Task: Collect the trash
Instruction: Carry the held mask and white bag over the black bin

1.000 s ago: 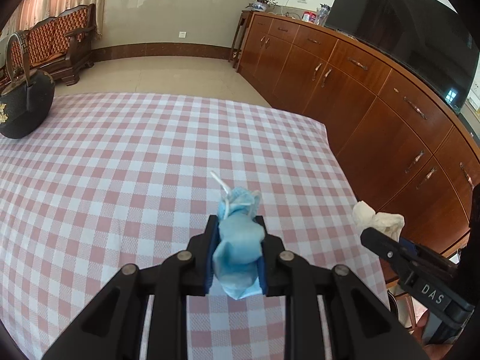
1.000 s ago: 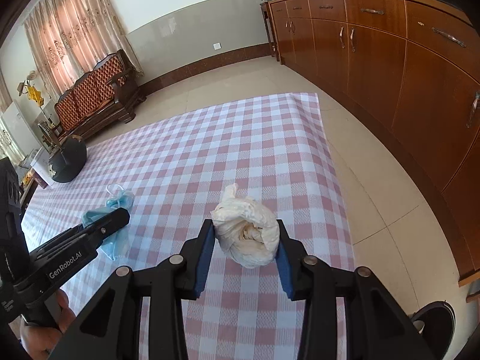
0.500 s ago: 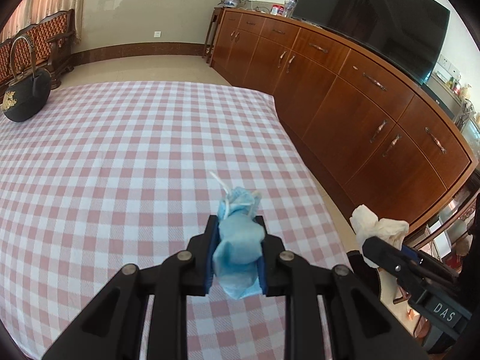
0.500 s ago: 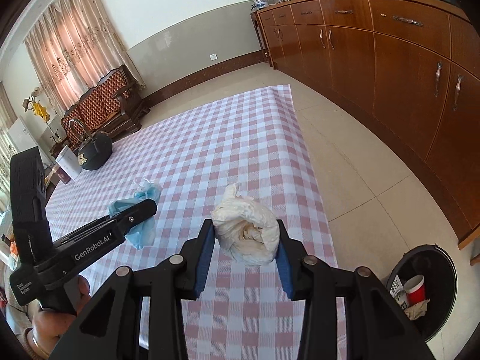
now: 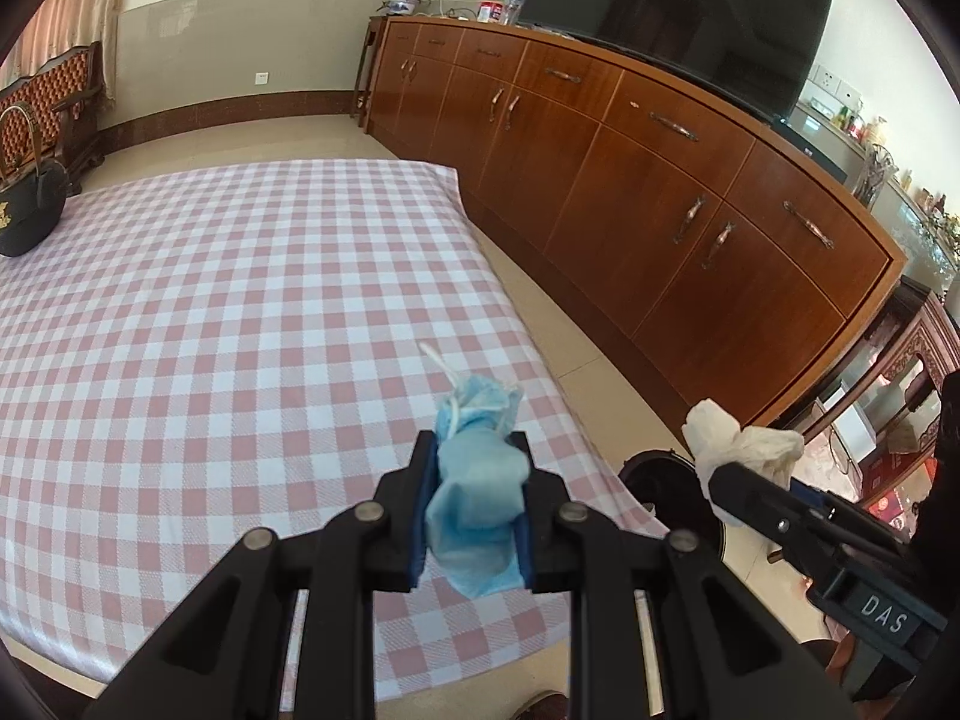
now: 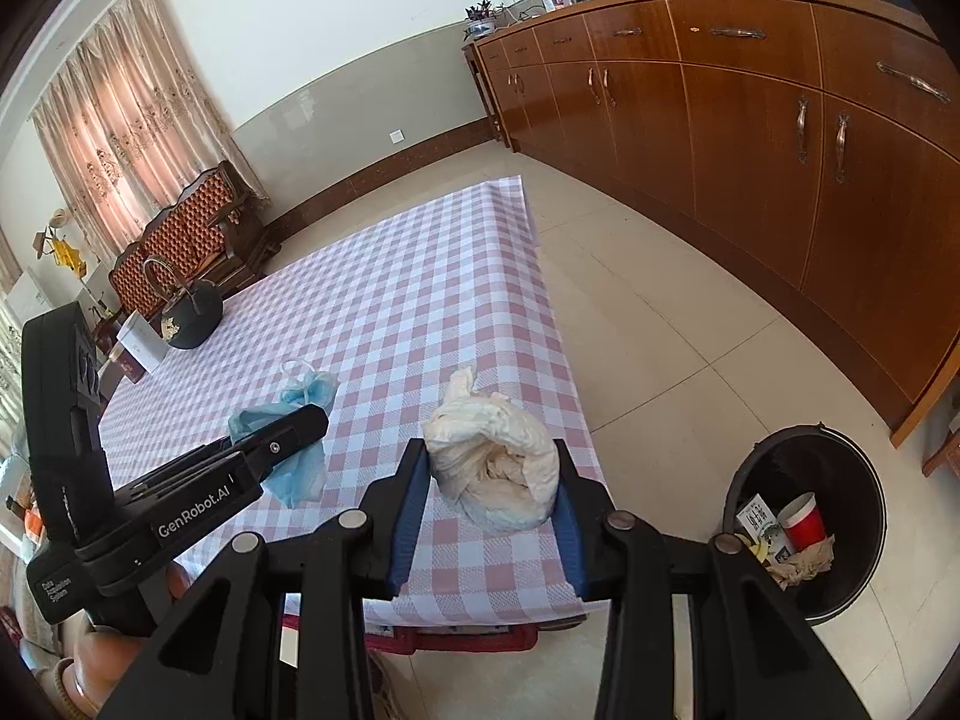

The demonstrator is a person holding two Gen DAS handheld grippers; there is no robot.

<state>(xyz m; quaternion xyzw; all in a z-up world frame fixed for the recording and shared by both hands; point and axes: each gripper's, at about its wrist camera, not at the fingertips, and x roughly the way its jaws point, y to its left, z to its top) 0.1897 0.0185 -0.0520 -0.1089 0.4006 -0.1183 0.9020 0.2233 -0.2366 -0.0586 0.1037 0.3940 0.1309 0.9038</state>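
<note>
The left gripper (image 5: 471,504), black plastic with blue rubbery pads on its fingers (image 5: 420,510), is clamped on a crumpled pale-blue disposable face mask (image 5: 477,498), a soft pleated wad with a thin white ear loop curling up from its top; it is held above the near right corner of the bench (image 5: 210,330), which is covered in a smooth pink-and-white checked cloth. The right gripper (image 6: 489,480), of the same black build with blue pads, has its fingers (image 6: 411,498) closed on a bunched cream-white tissue wad (image 6: 492,468), wrinkled and papery, twisted to a point at the top and rounded below; it hangs over the bench's near edge, just left of a round black plastic trash bin (image 6: 840,462) standing on the glossy beige floor tiles (image 6: 660,312). Inside the bin lie a red paper cup (image 6: 804,525), crumpled brown paper and a printed carton. In the right wrist view the left gripper shows from the side, the blue mask drooping from it in loose folds, a hand beneath its handle at the lower left. At the bench's far end sits a squat black cast-iron kettle (image 6: 189,312) with an arched handle. A long polished brown wooden sideboard (image 5: 660,192) with curved metal pulls runs along the wall, a dark flat television (image 5: 678,18) on top. A carved wooden settee (image 6: 186,240) with an orange lattice back stands before pleated pinkish curtains (image 6: 132,138).
</note>
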